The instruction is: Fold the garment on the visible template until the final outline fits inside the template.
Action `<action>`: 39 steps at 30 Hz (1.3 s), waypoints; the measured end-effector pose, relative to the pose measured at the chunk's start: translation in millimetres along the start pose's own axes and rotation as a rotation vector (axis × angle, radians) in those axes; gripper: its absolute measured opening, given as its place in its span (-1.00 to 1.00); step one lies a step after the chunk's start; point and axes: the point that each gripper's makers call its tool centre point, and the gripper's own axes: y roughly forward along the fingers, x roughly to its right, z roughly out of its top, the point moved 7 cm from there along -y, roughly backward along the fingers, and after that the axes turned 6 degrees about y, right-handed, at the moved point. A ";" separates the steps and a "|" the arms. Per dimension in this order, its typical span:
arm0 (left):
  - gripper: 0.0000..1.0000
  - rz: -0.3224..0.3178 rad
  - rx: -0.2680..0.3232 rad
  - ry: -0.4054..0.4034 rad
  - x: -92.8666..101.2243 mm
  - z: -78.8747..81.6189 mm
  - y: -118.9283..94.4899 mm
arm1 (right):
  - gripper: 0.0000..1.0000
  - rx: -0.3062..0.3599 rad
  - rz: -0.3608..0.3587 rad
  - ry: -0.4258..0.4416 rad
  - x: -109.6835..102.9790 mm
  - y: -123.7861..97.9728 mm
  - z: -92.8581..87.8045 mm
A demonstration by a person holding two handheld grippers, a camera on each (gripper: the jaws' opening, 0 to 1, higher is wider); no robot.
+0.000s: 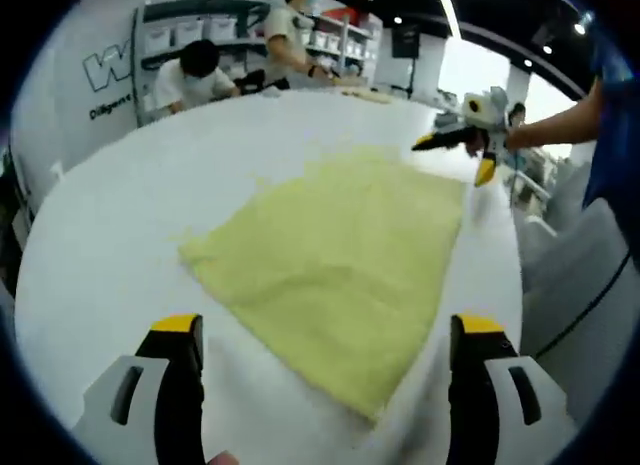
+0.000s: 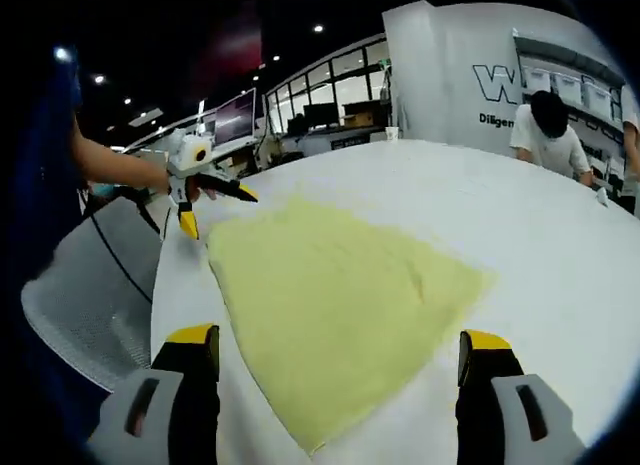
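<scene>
A pale yellow garment [image 1: 340,275] lies flat on the white table [image 1: 130,215], folded into a rough four-sided shape with one corner toward me. In the left gripper view my left gripper [image 1: 328,327] hovers over its near edge, jaws wide apart and holding nothing. The right gripper [image 1: 452,160] comes in at the upper right, held by a hand, open just off the garment's far corner. In the right gripper view the same garment [image 2: 330,295] spreads ahead of my right gripper [image 2: 337,338], also open and holding nothing. The left gripper [image 2: 216,212] sits open at the garment's upper-left corner.
A grey mesh chair [image 2: 80,285] stands against the table's edge beside the person in a blue sleeve [image 1: 615,135]. Two people [image 1: 200,75] bend over the table's far side. Shelves with bins [image 1: 190,30] and a lettered white wall [image 2: 500,85] stand behind.
</scene>
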 end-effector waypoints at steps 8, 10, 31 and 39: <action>0.98 0.085 0.095 -0.092 19.6 4.6 -31.2 | 1.00 0.128 -0.050 0.114 -31.4 -22.9 -3.9; 0.98 0.096 0.111 -0.117 27.4 4.2 -37.4 | 1.00 0.147 -0.061 0.128 -34.3 -25.8 -5.1; 0.98 0.161 0.103 -0.213 81.2 9.1 -68.9 | 1.00 0.056 -0.217 0.176 -71.7 -70.1 -19.3; 0.98 0.170 0.106 -0.214 88.5 12.6 -82.2 | 1.00 0.118 -0.200 0.198 -89.1 -72.7 -1.8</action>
